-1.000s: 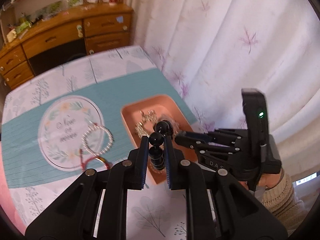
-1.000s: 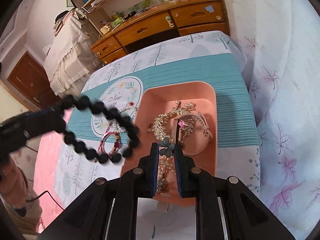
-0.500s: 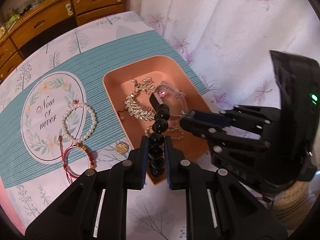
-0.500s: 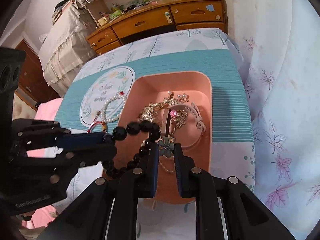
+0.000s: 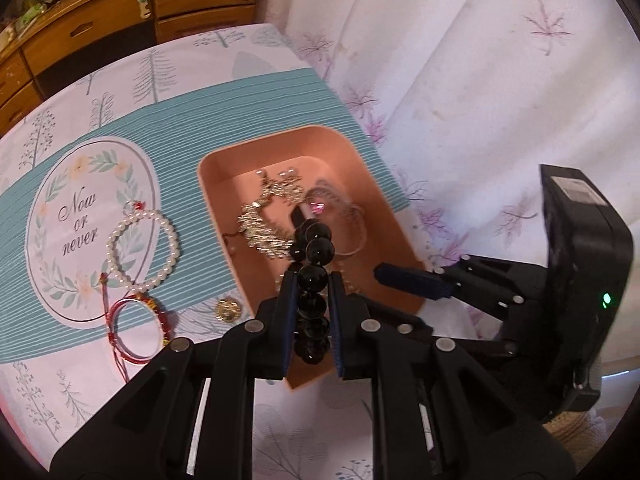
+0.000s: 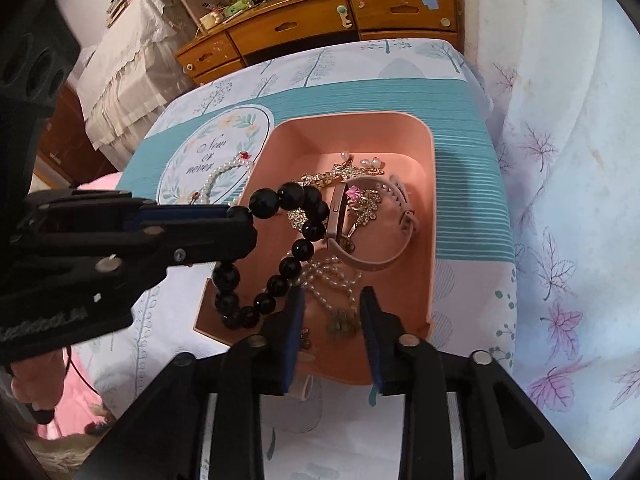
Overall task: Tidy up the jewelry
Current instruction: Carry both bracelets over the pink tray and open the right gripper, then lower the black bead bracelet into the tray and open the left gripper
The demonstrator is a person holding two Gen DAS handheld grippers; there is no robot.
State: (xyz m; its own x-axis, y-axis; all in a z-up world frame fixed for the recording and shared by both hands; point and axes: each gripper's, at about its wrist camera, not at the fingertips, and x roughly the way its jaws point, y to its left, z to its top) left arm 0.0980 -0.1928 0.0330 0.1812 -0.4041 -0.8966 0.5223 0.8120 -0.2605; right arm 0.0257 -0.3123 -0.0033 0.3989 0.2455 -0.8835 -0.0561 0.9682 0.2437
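My left gripper (image 5: 313,282) is shut on a black bead bracelet (image 5: 313,276) and holds it over the near end of the pink tray (image 5: 384,216). In the right wrist view the bracelet (image 6: 280,240) hangs as a loop from the left gripper (image 6: 236,216) above the tray (image 6: 424,280). My right gripper (image 6: 331,312) is open and empty just above the tray's near end; a flower piece (image 6: 343,322) lies under it. The tray holds a gold chain (image 5: 262,228), a pink band (image 6: 376,256) and pearls (image 6: 332,276).
On the round "Now or never" mat (image 5: 86,236) lie a pearl bracelet (image 5: 142,250) and a red string bracelet (image 5: 134,328). A gold coin-like piece (image 5: 227,309) lies beside the tray. A curtain (image 5: 460,80) hangs at the right; wooden drawers (image 6: 320,20) stand behind.
My right gripper has opened and let go of the flower piece, which now lies in the tray. My left gripper has brought the black bracelet lower over the tray.
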